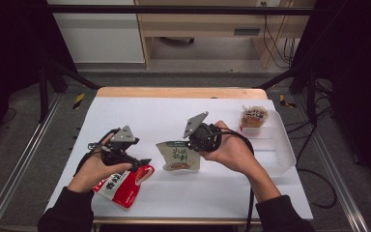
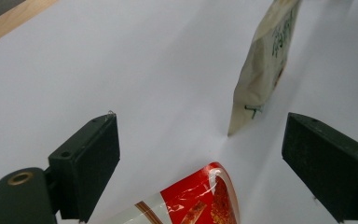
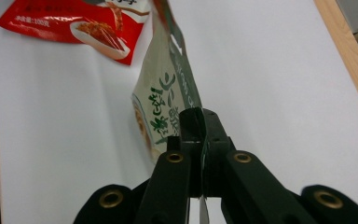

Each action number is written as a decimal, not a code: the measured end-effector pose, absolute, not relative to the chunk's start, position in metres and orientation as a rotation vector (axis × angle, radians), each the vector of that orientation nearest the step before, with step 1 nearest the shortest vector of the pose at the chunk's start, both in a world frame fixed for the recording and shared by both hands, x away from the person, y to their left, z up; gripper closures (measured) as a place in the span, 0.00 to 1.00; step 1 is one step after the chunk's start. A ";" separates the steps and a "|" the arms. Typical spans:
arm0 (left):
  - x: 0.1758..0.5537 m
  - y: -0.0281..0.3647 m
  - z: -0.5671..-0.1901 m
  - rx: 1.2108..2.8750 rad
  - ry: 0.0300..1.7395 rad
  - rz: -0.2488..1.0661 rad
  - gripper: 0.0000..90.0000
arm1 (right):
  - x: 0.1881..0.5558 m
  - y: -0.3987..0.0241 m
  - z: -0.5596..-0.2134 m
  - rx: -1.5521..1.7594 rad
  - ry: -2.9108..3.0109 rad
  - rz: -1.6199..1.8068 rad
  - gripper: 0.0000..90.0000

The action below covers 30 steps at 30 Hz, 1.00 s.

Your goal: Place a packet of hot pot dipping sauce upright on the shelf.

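Item: my right gripper (image 3: 200, 140), jaws clenched on the top edge of a pale green-lettered snack pouch (image 1: 178, 155); the pouch hangs near the middle of the table, its lower edge at or just off the sheet.
Item: my left gripper (image 2: 200, 154), jaws released and spread wide, nothing between them; it sits toward the table's near left corner, right over the top end of a red snack pouch (image 1: 121, 184) lying flat there.
Item: a third, orange-printed packet (image 1: 253, 117), in a clear plastic tray (image 1: 282, 154) along the table's right edge.

Risk, as I judge it: my hold is a thin pinch on a slick seam, so a quick swing may let the pale pouch slip or twist out. It could also brush the red pouch just beside it.

Surface: table (image 1: 140, 113) under a white sheet, a wooden strip showing at the far edge.
Room: dark metal frame rails either side, grey floor, light wooden furniture and trailing cables beyond.
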<state>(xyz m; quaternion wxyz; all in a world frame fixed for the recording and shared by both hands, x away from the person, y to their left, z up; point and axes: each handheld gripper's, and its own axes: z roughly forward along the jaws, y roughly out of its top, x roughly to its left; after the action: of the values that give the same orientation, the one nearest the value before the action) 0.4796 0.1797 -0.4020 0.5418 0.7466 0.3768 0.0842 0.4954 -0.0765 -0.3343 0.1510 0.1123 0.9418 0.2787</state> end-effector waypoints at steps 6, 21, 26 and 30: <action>0.480 0.187 -0.406 1.775 0.915 0.200 0.12 | 0.498 -0.083 -0.329 0.338 2.691 0.802 1.00; 0.479 0.190 -0.419 1.797 0.938 0.201 0.10 | 0.505 -0.120 -0.288 0.404 2.602 0.832 1.00; 0.478 0.190 -0.420 1.798 0.933 0.192 0.10 | 0.507 -0.140 -0.270 0.449 2.558 0.852 1.00; 0.478 0.190 -0.420 1.796 0.937 0.197 0.10 | 0.509 -0.154 -0.259 0.472 2.535 0.856 1.00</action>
<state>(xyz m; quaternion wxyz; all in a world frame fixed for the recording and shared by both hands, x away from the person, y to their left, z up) 0.4778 0.1904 -0.4198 0.5256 0.7507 0.3917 0.0825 0.5088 -0.1541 -0.2593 0.2106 0.1699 0.9121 0.3079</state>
